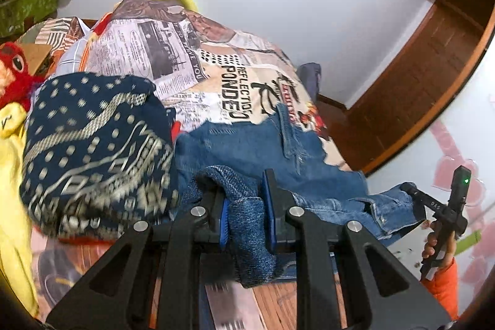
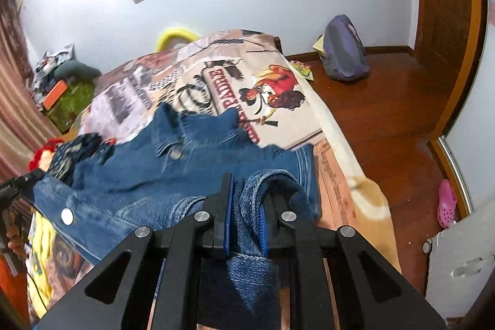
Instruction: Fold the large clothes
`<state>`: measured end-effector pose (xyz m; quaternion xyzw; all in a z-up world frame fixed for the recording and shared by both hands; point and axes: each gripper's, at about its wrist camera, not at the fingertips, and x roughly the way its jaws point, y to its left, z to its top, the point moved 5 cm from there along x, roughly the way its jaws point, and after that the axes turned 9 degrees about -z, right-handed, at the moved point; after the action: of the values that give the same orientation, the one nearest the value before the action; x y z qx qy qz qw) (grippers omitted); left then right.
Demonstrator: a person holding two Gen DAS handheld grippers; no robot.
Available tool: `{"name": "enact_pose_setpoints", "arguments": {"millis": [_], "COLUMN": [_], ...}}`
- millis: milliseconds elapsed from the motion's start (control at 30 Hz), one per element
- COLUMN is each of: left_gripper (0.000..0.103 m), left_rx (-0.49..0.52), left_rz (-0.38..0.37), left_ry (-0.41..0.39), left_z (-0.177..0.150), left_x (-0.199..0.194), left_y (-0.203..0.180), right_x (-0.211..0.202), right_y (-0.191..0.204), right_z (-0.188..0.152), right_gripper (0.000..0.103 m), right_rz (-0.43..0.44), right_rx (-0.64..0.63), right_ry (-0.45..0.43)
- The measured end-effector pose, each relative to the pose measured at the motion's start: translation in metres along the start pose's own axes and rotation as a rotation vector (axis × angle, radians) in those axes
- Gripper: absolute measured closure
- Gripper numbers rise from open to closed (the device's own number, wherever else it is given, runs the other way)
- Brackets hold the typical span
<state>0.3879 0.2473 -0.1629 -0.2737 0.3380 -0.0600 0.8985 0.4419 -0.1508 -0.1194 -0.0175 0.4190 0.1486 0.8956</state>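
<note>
both the left gripper (image 1: 246, 206) and right gripper (image 2: 244, 215) pinch folds of the denim jacket (image 1: 247, 144) above the bed (image 2: 278, 101); thick bunched denim could slip free, dropping it unevenly.

Both grippers are black, with triangular cut-outs in their arms, round silver screws (image 1: 199, 211) at the pivots and blue pads on the fingers (image 2: 225, 200). The person wears an orange sleeve (image 1: 444, 286).

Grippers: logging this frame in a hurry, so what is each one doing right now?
Left gripper: shut on the denim garment.
Right gripper: shut on another bunched edge of the same denim garment.
</note>
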Motion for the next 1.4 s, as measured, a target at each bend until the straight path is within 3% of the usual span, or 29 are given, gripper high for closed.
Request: {"name": "enact_pose_setpoints", "arguments": {"millis": [200,400,533,600,700,800,900,967,1100,1400], "left_gripper": [0.084,0.083,0.082,0.08,0.071,0.053,0.046,0.044,0.044,0.041], "left_rx": [0.01,0.039,0.112,0.138,0.161,0.165,0.201,0.229,0.304,0.372], "left_rz": [0.127,0.207,0.238,0.252,0.248,0.223,0.196,0.184,0.174,0.159], "left_ry": [0.059,0.12,0.15,0.178,0.191,0.167,0.118,0.108,0.148,0.315], "left_z": [0.006,-0.008,-0.015,-0.017,-0.018,-0.017,-0.017,-0.02,-0.04,-0.105], "left_x": [0.059,0.098,0.1,0.097,0.087,0.067,0.041,0.032,0.024,0.057], "left_y": [0.026,0.048,0.04,0.035,0.026,0.012,-0.007,-0.018,-0.039,-0.045], "right_x": [0.063,0.095,0.088,0.077,0.053,0.022,-0.007,-0.02,-0.04,-0.014], "right_y": [-0.004,-0.009,-0.01,-0.011,-0.012,-0.012,-0.004,0.005,0.029,0.073], "right_z": [-0.001,-0.019,-0.024,-0.022,-0.016,-0.011,-0.013,-0.018,-0.042,-0.102], "right_gripper": [0.091,0.091,0.082,0.07,0.054,0.049,0.048,0.047,0.034,0.033], "right_rz": [-0.047,-0.089,-0.093,-0.121,-0.175,-0.181,-0.137,-0.113,-0.049,0.019], "right_rx": [-0.008,-0.071,-0.097,-0.11,-0.136,-0.149,-0.172,-0.202,-0.265,-0.366], "right_ry": [0.083,0.127,0.146,0.145,0.085,0.034,0.009,-0.002,-0.009,0.111]}}
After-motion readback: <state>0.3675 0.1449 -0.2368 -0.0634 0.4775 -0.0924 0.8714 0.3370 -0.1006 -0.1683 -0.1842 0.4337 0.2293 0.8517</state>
